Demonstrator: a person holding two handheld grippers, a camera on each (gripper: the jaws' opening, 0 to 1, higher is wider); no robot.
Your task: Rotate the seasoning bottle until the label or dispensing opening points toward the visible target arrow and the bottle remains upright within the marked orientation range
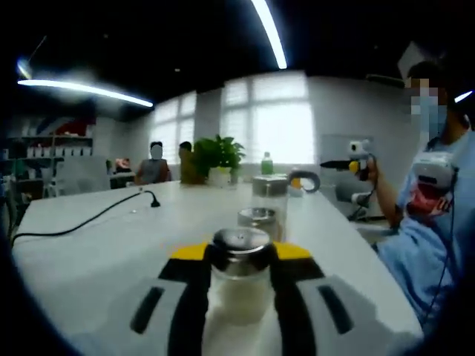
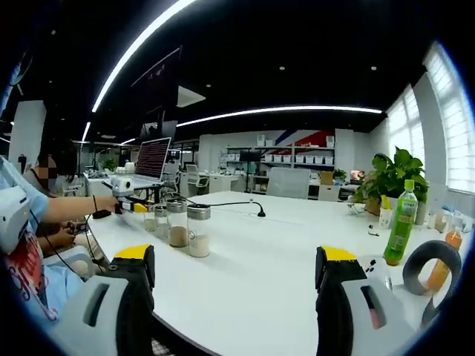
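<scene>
**Turn the jar slowly and keep it plumb**

Your left tool (image 1: 237, 297) has its black, yellow-tipped jaws closed around the clear glass seasoning bottle with the perforated steel cap (image 1: 240, 274), low in the centre of the left gripper view, on the white surface (image 1: 111, 237). Twist about the bottle's own axis; don't lean it. No target arrow is visible, so find it first. Your right tool (image 2: 236, 297) hangs apart, holding nothing; keep it away from the row of similar jars (image 2: 178, 226) at left.

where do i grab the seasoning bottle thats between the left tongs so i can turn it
Grip the seasoning bottle on its clear glass body below the metal shaker cap, coming level from the near side as the left tongs already do. It stands upright and round, so opposed jaws on the sides suit twisting it.
</scene>
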